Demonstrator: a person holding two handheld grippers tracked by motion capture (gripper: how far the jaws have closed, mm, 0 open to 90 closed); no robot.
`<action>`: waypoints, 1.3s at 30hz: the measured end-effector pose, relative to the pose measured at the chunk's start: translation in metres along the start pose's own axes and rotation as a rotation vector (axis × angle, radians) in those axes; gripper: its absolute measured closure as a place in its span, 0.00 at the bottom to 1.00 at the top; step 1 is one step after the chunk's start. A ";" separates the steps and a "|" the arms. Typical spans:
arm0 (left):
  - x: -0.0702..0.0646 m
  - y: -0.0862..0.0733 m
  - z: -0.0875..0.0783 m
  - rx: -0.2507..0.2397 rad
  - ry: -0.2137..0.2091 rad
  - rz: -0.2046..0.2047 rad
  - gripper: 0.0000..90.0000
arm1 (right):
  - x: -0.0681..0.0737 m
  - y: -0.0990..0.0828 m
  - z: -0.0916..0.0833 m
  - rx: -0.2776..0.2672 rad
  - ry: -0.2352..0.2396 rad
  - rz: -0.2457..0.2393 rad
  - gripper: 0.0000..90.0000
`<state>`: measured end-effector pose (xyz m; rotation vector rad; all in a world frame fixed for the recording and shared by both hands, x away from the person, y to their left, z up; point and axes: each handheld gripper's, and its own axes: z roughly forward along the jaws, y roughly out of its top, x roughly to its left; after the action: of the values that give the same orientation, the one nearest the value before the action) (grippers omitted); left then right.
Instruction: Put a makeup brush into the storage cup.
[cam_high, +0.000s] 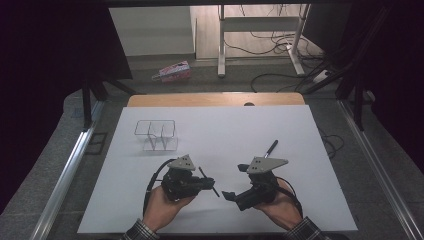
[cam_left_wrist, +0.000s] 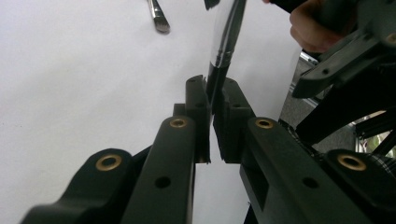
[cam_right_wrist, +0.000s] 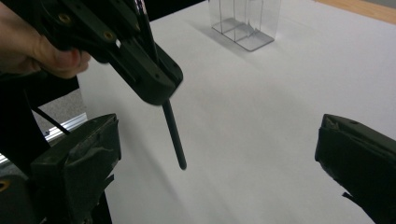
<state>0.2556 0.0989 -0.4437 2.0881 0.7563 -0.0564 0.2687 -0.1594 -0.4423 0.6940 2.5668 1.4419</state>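
- Left claw (cam_high: 212, 184) is pinching a thin black brush (cam_left_wrist: 227, 42) near its metal collar, handle poking past the jaws, probably for a handoff.
- Right claw (cam_high: 231, 195) sits spread wide just beside that handle, gripping nothing.
- Clear organizer (cam_high: 156, 135) waits well beyond both claws; a second brush (cam_high: 270, 148) lies just past the right one.

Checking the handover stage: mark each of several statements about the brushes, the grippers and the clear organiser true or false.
1. The left gripper is shut on a black brush. True.
2. The right gripper grips that brush too. False: its jaws stand wide open, empty.
3. A second brush lies on the white table. True.
4. The clear organiser holds a brush. False: its compartments look empty.
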 end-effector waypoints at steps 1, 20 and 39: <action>-0.001 0.000 0.001 0.002 -0.001 -0.001 0.95 | 0.001 0.001 -0.001 -0.001 0.001 0.000 0.00; -0.007 0.005 0.007 0.056 0.048 0.048 0.95 | 0.006 0.010 -0.001 -0.009 -0.005 -0.007 0.02; 0.005 0.011 -0.022 0.053 0.248 0.054 0.95 | 0.005 0.001 0.006 0.048 -0.014 -0.064 0.00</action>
<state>0.2604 0.1132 -0.4236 2.1899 0.8525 0.2178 0.2668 -0.1523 -0.4446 0.6204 2.5959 1.3553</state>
